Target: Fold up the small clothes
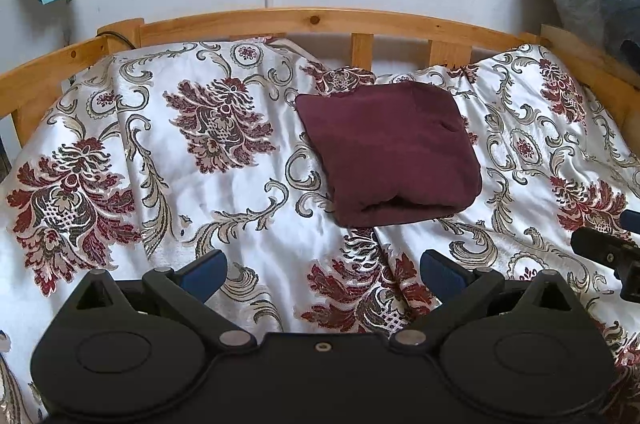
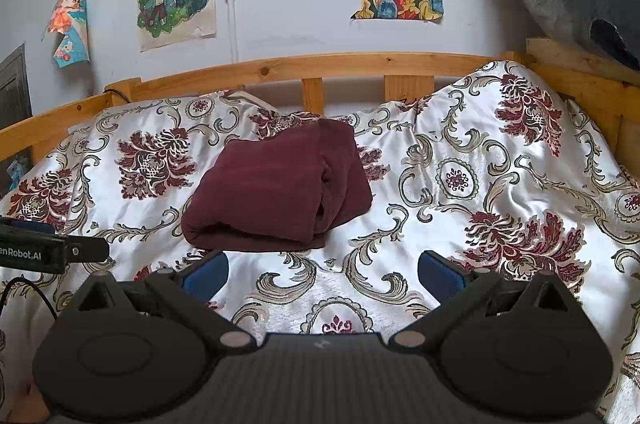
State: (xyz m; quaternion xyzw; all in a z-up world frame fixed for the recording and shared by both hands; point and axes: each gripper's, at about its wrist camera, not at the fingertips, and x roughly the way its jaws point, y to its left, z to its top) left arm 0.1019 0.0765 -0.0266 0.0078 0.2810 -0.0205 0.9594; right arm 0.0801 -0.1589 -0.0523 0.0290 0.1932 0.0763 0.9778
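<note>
The folded maroon garment (image 1: 387,154) lies on the bed cover (image 1: 224,192); the left tongs (image 1: 323,274) and right tongs (image 2: 323,274) stand wide open, holding nothing.

We see a wooden-railed bed (image 1: 320,20) covered by a rumpled white spread (image 1: 224,208) with dark red floral and scroll patterns. On the spread, toward the far rail, lies a folded maroon garment (image 1: 388,152), its thick folded edge facing us.

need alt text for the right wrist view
A folded maroon garment lies on a floral bedspread, just ahead of the open, empty right gripper. A wooden bed rail and wall drawings sit behind.
</note>
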